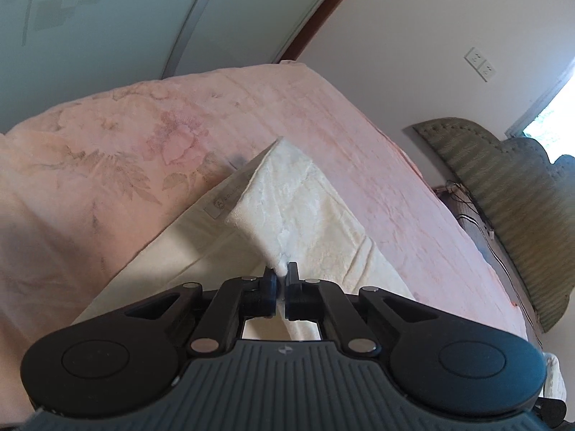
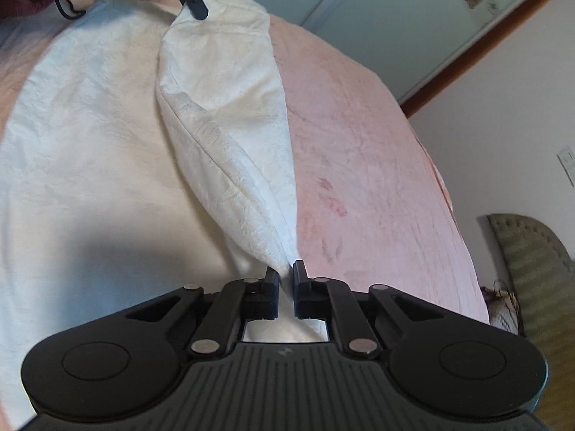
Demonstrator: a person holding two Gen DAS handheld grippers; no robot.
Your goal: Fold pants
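White pants lie spread on a pink floral bedspread. My right gripper is shut on a pinched edge of the pants and holds it off the bed, so a fold of cloth runs taut up to my left gripper at the top of the right wrist view. In the left wrist view my left gripper is shut on a corner of the pants, lifted above the bedspread. A small grey label shows on the pants.
A green padded headboard stands at the bed's right side, with a dark wooden frame under it. White wardrobe doors rise beyond the bed. A wall socket and a bright window are on the right wall.
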